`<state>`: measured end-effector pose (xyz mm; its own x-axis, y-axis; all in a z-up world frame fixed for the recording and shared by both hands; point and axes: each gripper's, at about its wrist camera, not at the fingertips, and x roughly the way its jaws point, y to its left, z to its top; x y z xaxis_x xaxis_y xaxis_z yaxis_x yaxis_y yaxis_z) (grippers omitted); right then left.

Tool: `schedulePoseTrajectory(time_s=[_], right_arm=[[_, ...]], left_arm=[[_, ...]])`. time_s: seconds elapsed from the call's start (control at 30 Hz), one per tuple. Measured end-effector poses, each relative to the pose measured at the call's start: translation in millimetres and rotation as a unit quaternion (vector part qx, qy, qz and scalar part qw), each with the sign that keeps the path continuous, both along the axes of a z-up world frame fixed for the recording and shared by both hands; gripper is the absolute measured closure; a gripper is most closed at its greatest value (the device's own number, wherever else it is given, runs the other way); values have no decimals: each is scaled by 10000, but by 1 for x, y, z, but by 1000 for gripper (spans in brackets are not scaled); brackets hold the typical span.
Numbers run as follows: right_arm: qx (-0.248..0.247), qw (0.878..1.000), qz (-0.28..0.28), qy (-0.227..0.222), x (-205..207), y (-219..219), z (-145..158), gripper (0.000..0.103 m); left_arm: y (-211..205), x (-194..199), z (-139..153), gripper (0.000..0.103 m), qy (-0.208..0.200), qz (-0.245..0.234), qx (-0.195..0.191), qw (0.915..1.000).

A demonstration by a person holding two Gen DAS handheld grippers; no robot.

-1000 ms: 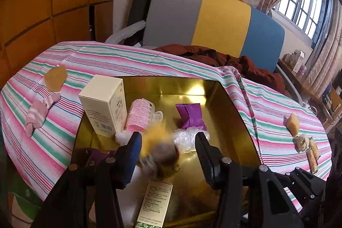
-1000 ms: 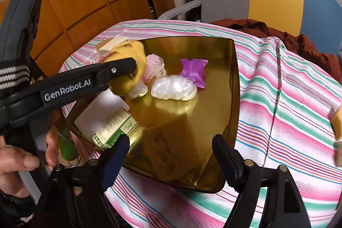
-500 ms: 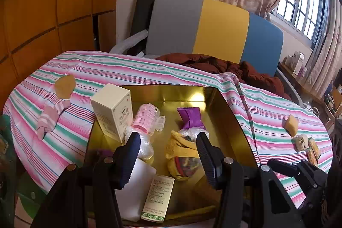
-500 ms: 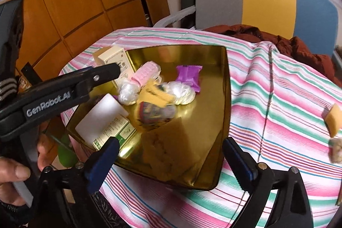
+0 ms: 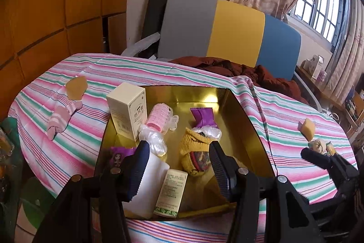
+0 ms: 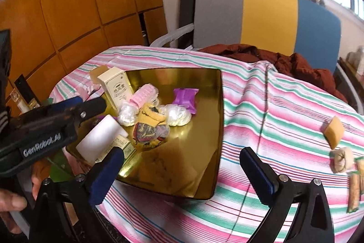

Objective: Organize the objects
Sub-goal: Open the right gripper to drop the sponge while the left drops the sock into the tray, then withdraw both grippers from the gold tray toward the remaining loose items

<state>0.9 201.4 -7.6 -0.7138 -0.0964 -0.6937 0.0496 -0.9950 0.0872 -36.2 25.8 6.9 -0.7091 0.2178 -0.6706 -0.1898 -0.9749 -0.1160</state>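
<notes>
With the yellow sock (image 5: 196, 153) lying loose in the gold tray (image 5: 248, 126), among the boxes and wrappers, the things not yet in the tray sit out on the striped tablecloth (image 6: 284, 111) to either side. On the right, well apart from the tray, lie a tan sponge (image 6: 334, 131), a small cream bundle (image 6: 342, 159) and some wrapped sticks (image 6: 355, 183) at the near right edge. The right gripper (image 6: 182, 171) hovers with its jaws spread wide and empty over the tray's near right corner, so those pieces lie to its right, the bundle nearest. The left gripper (image 5: 179, 163) is also wide and empty, over the tray's near edge. On the far left lie a pink striped sock (image 5: 61, 116), its long axis running near to far, and a second tan sponge (image 5: 76, 87); I'd judge the left gripper the nearer one for those.
</notes>
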Motion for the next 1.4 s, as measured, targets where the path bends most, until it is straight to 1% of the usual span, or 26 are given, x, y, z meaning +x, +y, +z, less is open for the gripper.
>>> schedulePoseTrajectory(time_s=[0.3,0.8,0.93,1.13,1.27,1.4], right_arm=[[329,9986,-391,116,8,7,5,1],[345,9960,-819,57,17,40,5,0],[326,9946,-983,40,19,54,4,0],[347,9915,-1250,-85,23,78,-1,0],[309,9890,-1426,-227,26,97,-7,0],[265,9842,-1708,-374,30,123,-11,0]], left_arm=[[7,12,-3,48,-19,-120,-133,9998],[33,23,5,48,130,-471,-336,9982],[39,23,4,48,108,-548,-397,9976],[50,24,-1,48,6,-786,-350,9963],[59,24,-1,48,-17,-1014,-231,9946],[75,25,0,48,-20,-1274,-207,9916]])
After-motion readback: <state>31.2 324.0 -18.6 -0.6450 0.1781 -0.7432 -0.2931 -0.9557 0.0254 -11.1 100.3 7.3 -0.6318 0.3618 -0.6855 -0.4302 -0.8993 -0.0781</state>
